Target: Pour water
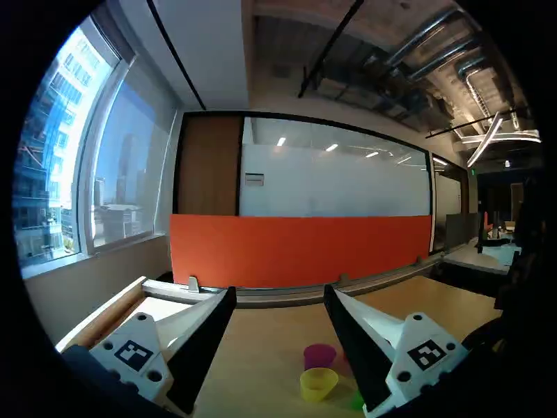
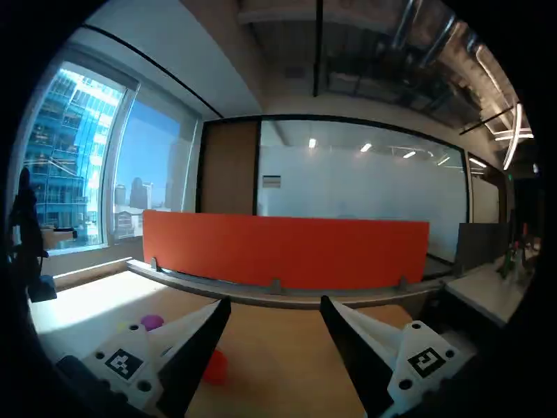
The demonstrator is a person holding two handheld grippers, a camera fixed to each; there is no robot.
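In the left gripper view my left gripper (image 1: 280,299) is open and holds nothing. It hangs over a wooden table (image 1: 271,341). Low between its fingers stand a purple cup (image 1: 319,355) and a yellow cup (image 1: 318,383), with a bit of green (image 1: 356,400) beside the right finger. In the right gripper view my right gripper (image 2: 275,310) is open and empty too. A red cup (image 2: 215,367) lies just behind its left finger, and a purple cup (image 2: 151,322) with a bit of yellow (image 2: 122,325) stands farther left on the table (image 2: 292,362).
An orange divider panel (image 1: 299,247) runs along the table's far edge, with a glass wall behind it. Large windows (image 1: 76,174) are on the left. Another desk (image 2: 487,289) stands at the right. A dark shape (image 2: 24,230) rises at the left edge of the right gripper view.
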